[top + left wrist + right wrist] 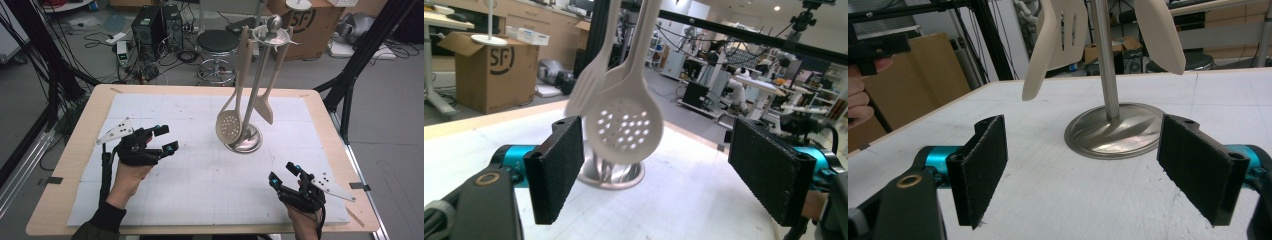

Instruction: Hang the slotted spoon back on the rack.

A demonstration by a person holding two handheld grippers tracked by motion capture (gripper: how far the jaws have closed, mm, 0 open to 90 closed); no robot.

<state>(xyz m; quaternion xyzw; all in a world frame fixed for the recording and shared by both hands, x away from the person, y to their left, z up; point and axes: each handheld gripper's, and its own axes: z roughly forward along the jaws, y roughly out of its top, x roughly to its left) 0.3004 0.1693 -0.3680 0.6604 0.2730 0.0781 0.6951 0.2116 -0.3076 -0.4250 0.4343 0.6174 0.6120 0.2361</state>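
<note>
On the bench: a white gridded mat [200, 185] covers most of the wooden bench [75, 165].
Stand: a metal utensil stand [245, 140] sits just past the mat's middle, toward 1 o'clock, with its round base flat on the mat and its pole upright.
Skimmer: a pale perforated skimmer spoon [229, 125] hangs from the stand's top ring, its bowl low at the 9 o'clock side of the pole, just above the base.
Spatula: a pale slotted spatula [265, 111] hangs on the 3 o'clock side of the pole.
Left gripper: the left gripper [167, 139] is at 9 o'clock from the stand, well apart from it, pointing toward the skimmer; its jaws stand wide with nothing between them. In the left gripper view the skimmer's bowl [624, 127] shows in the gap, farther off and untouched.
Right gripper: the right gripper [282, 172] is at 5 o'clock from the stand, near the bench's front edge, with jaws wide and nothing in them. In the right gripper view the stand's base [1115, 131] lies ahead between the pads.
</note>
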